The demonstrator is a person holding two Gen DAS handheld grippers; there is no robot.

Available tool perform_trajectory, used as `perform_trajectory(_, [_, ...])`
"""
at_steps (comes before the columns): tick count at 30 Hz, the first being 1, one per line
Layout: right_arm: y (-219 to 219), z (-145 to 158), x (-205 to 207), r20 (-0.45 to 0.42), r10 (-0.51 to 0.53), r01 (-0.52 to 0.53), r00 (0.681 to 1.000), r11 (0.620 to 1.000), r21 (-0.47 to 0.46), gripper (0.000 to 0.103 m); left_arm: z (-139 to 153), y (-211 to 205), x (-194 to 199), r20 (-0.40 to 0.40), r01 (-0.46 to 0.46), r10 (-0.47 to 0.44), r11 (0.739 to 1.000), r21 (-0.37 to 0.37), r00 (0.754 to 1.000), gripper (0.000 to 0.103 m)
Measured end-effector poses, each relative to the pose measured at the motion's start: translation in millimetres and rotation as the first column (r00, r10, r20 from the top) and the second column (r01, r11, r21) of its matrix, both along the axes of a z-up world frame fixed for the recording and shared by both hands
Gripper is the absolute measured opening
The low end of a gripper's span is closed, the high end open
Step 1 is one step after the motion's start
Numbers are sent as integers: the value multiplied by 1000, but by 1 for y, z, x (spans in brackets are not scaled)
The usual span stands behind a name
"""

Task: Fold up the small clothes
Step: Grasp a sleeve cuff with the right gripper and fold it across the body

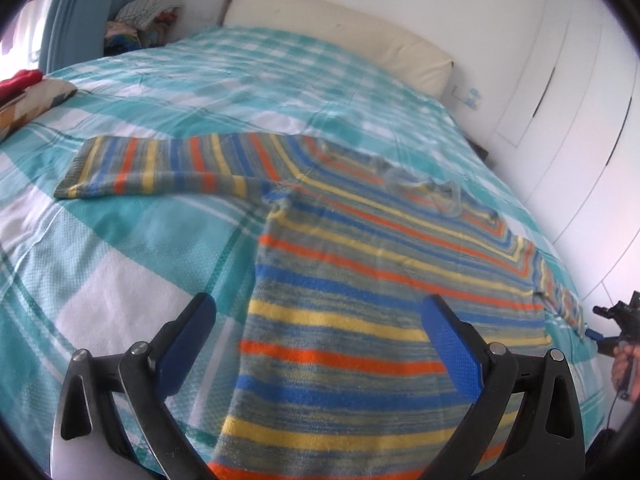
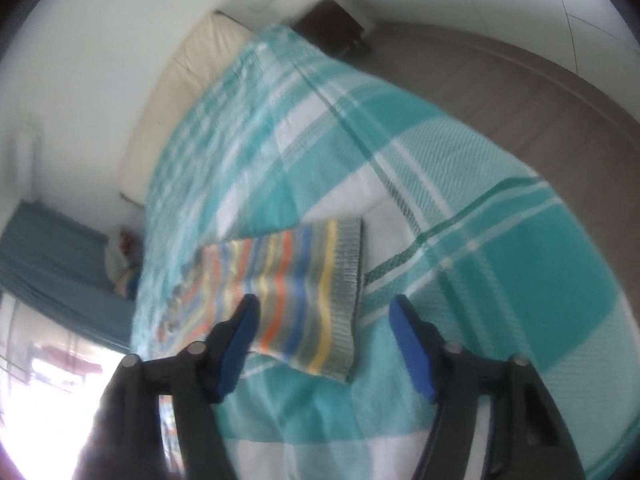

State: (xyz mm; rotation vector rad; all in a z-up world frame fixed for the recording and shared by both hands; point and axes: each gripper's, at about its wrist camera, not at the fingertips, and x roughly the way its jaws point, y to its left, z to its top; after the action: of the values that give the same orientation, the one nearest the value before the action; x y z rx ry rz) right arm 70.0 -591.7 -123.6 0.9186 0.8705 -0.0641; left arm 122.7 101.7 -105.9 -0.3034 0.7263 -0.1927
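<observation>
The striped knitted sweater (image 1: 360, 280), banded in blue, orange, yellow and grey-green, lies spread flat on the bed (image 1: 132, 248), which is covered by a teal and white checked blanket. In my left wrist view its body runs from the bottom of the frame up toward the neckline, one sleeve (image 1: 132, 168) stretched out flat to the left, the other sleeve (image 1: 560, 296) trailing off toward the right edge of the bed.

My left gripper (image 1: 320, 340) hovers over the sweater's lower body with its blue-padded jaws standing wide; the knit passes beneath them and neither pad presses on it.

My right gripper (image 2: 324, 340) looks down on the ribbed cuff end of the sleeve (image 2: 304, 292), which lies flat on the blanket. Its jaws are at a middling spread, the cuff lying below the gap between them, and I see no pad touching the cloth. This view is blurred. From the left wrist camera I can make out that same right gripper (image 1: 600, 336) at the far right, in a person's hand (image 1: 624, 364), close to the sleeve's end.

Beyond the sweater, a cream padded headboard (image 1: 340, 36) stands against the white wall. A heap of mixed clothes (image 1: 144, 20) sits in the far corner beside a blue curtain (image 1: 76, 8). A patterned pillow (image 1: 32, 100) with something red on it lies at the left edge of the bed. White wardrobe doors (image 1: 572, 100) line the right side.
</observation>
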Motion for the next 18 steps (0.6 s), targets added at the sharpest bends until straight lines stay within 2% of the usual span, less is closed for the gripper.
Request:
perform_trajectory(2, [4,-9,13,-31,-1,2,1000,1000,13,58,-2,-3,1,-7,-5,5,1000,16,1000,102])
perform_trajectory(3, [5,-12,18,-37,-3,4,999,1000,17,47,-4,-3,1,-12,-6,6,1000,22,1000,102])
perform_trajectory(4, [6,-15,23,-51,11,-10,999,1000,13,25,-5,-6,2,-18,-7,7,1000,28,1000,102])
perform_trajectory(5, [8,-17,28,-78,19,-20,997,1000,-9,7,-6,-6,3,-24,-6,7,999,32,1000,102])
perform_trajectory(8, [19,5,29,-75,-16,8,997,995,-100,5,-4,-4,3,-21,-13,14,999,30,1000,102])
perform_trajectory(11, [49,62,39,-6,20,-21,1000,968,-252,5,1,1,4,-9,-37,37,999,23,999,102])
perform_trajectory(12, [68,90,47,22,58,-49,998,952,-302,5,2,2,5,-11,-44,45,999,17,999,102])
perform_trajectory(15, [125,145,78,74,184,-143,980,914,-380,5,6,7,9,-18,-50,50,999,-14,999,102])
perform_trajectory(18, [206,182,116,98,344,-276,934,866,-418,5,7,10,10,-10,-61,60,998,-17,998,102])
